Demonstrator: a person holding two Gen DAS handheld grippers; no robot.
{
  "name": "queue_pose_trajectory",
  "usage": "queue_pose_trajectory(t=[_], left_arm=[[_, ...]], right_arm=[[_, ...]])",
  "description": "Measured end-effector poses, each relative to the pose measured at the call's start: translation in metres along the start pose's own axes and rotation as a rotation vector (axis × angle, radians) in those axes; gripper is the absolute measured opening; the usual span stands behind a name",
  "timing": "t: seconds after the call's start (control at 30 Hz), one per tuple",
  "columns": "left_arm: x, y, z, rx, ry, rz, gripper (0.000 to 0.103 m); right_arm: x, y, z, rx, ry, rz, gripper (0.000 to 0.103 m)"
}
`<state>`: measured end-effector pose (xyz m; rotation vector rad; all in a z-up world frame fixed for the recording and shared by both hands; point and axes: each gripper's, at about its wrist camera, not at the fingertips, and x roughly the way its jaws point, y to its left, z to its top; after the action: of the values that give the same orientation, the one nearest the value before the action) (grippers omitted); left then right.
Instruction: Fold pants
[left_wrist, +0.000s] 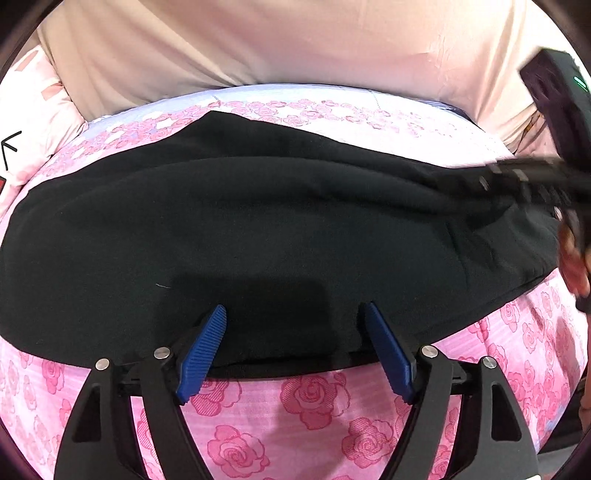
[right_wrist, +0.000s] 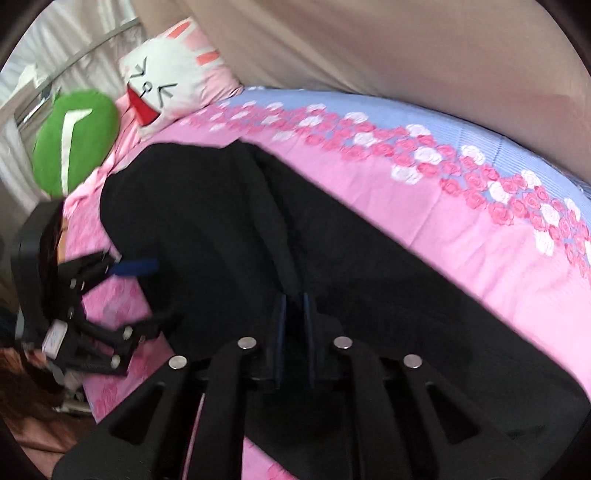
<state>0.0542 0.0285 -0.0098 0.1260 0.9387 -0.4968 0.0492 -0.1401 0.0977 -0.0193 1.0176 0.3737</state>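
My left tongs (left_wrist: 293, 314) gape wide over black fabric pants (left_wrist: 236, 229) on the pink rose-print bed (left_wrist: 314, 402); right tongs (right_wrist: 294, 299) pinch the pants.

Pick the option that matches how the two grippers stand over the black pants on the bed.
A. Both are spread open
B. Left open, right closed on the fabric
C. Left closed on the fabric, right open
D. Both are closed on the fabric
B. The left gripper has its blue pads spread apart above the black pants, while the right gripper has its pads nearly together, pinching a ridge of the fabric.
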Motion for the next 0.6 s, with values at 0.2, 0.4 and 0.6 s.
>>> queue_pose_trajectory(t=[0.2, 0.4, 0.6], left_arm=[[0.000, 0.001, 0.000, -0.007, -0.002, -0.012, 0.076], [0.001, 0.003, 0.002, -0.012, -0.003, -0.025, 0.077], [0.002, 0.005, 0.002, -0.015, -0.006, -0.034, 0.078]], right_arm=[[0.023, -0.021, 0.039, 0.036, -0.036, -0.069, 0.035], [0.072, 0.003, 0.055, -0.123, 0.087, -0.095, 0.036], [0.080, 0.000, 0.074, -0.109, 0.013, -0.197, 0.003]])
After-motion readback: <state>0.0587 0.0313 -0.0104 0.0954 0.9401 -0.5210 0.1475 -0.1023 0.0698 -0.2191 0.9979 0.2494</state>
